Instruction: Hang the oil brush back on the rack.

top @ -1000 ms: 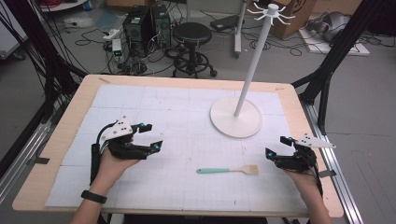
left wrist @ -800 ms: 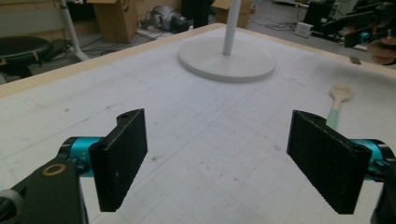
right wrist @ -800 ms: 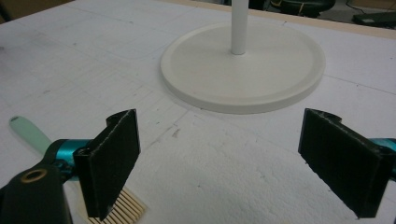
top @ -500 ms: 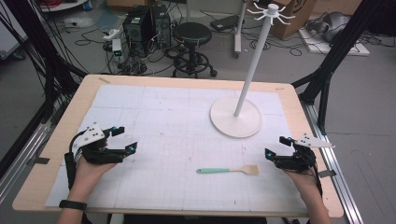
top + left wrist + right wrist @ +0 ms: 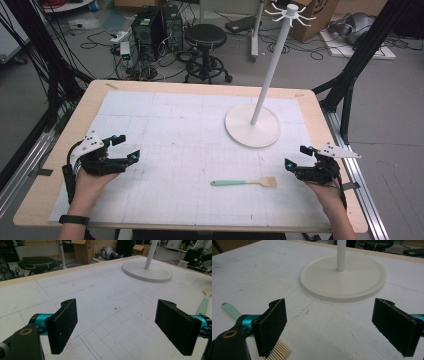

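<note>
A brush [image 5: 245, 182] with a mint handle and a wooden head lies flat on the white mat, near the front and right of centre. My left gripper [image 5: 128, 148] hovers over the mat's left part, far from the brush. Its jaws have just been opening and now stand wide with nothing between them [image 5: 117, 327]. My right gripper [image 5: 295, 156] rests at the right edge, open and empty [image 5: 332, 327]. The brush head [image 5: 278, 350] lies just left of its left jaw. In the left gripper view the brush [image 5: 203, 303] shows at the far right.
A white stand [image 5: 270, 65] with a round base [image 5: 252, 132] and hooks on top rises at the mat's back right; the base [image 5: 352, 282] lies ahead of my right gripper. A stool [image 5: 205, 37], computers and cables sit beyond the table's far edge.
My left hand has moved left across the mat, away from the centre, and its jaws stand slightly wider. The right hand and the brush have kept still.
</note>
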`<state>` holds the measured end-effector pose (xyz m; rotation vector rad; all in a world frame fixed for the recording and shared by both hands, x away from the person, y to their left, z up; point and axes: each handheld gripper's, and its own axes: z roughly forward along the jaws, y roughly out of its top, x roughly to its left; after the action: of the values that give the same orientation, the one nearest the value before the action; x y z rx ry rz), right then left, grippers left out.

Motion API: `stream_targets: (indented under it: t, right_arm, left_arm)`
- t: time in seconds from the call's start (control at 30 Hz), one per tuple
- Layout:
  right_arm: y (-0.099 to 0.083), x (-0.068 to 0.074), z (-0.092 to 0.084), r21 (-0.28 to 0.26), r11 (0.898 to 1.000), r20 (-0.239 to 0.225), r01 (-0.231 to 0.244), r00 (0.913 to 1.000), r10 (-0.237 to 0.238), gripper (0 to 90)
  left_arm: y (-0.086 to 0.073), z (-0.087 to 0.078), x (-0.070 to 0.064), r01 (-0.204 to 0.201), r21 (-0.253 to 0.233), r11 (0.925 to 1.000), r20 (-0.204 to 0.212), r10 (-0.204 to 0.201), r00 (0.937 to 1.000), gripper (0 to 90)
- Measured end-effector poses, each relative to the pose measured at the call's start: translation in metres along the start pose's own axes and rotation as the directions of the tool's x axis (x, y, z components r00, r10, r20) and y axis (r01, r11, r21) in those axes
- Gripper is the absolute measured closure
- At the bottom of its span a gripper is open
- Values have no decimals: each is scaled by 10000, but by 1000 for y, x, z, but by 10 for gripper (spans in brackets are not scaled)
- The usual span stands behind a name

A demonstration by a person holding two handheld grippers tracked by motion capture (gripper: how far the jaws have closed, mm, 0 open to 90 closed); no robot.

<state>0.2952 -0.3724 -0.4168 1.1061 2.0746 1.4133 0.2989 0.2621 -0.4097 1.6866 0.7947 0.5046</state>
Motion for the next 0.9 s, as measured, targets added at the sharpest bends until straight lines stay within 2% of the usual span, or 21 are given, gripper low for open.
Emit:
stream_targets:
  t: [0.27,0.4,0.63,0.67,0.7,0.87,0.9]
  right_arm:
    - [1,0,-1,-13,9998,-144,198,9997,-198,115]
    - [1,0,-2,-37,9999,-221,139,9997,-140,114]
    - [5,5,3,-59,9992,-758,392,9963,-396,113]
    - [5,9,7,-36,9988,-1037,486,9934,-487,113]
    - [5,9,7,-36,9988,-1037,486,9934,-487,113]
    - [8,24,21,90,9947,-1765,1029,9792,-997,113]
    - [8,24,21,90,9947,-1765,1029,9792,-997,113]
  left_arm:
    - [0,-1,0,70,-60,10000,0,-70,10000,185]
    - [1,-1,-2,75,-73,9999,82,-74,9999,185]
    - [1,-1,-1,97,-38,9999,63,-97,9999,184]
    - [1,0,-1,95,-25,10000,53,-95,9999,185]
    - [1,0,-1,95,-25,10000,53,-95,9999,185]
    - [1,0,-1,128,-23,9999,55,-127,9999,185]
    - [1,0,-1,128,-23,9999,55,-127,9999,185]
